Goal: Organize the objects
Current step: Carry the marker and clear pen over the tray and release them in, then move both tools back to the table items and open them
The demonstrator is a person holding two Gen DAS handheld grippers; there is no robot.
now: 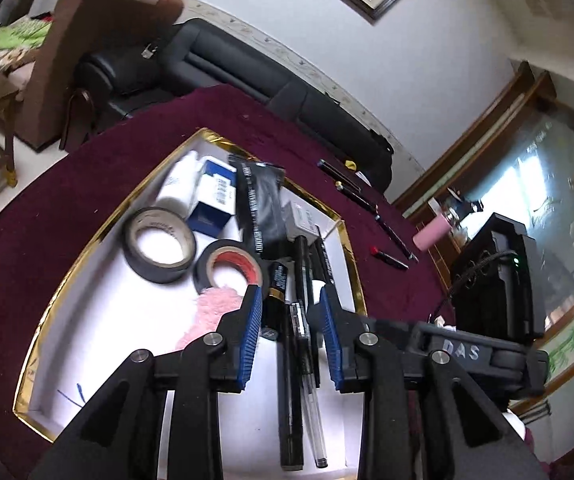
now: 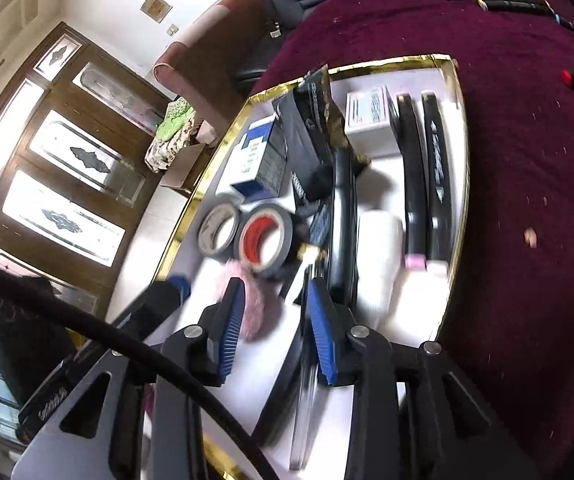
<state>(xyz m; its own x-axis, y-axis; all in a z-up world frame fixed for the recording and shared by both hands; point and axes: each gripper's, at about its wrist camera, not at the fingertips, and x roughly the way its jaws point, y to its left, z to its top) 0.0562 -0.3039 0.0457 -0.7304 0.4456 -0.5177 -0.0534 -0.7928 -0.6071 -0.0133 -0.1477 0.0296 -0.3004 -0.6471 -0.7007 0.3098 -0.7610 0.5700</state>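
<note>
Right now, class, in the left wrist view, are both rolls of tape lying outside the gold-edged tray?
No: the larger tape roll and the red-cored tape roll both lie inside the gold-edged tray, on its white floor.

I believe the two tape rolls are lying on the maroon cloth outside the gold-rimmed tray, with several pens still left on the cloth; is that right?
Not quite. The two tape rolls lie inside the gold-rimmed tray, side by side on its white floor, not on the maroon cloth. The left wrist view shows this clearly. The rest holds: several pens still lie on the cloth beyond the tray.
</note>
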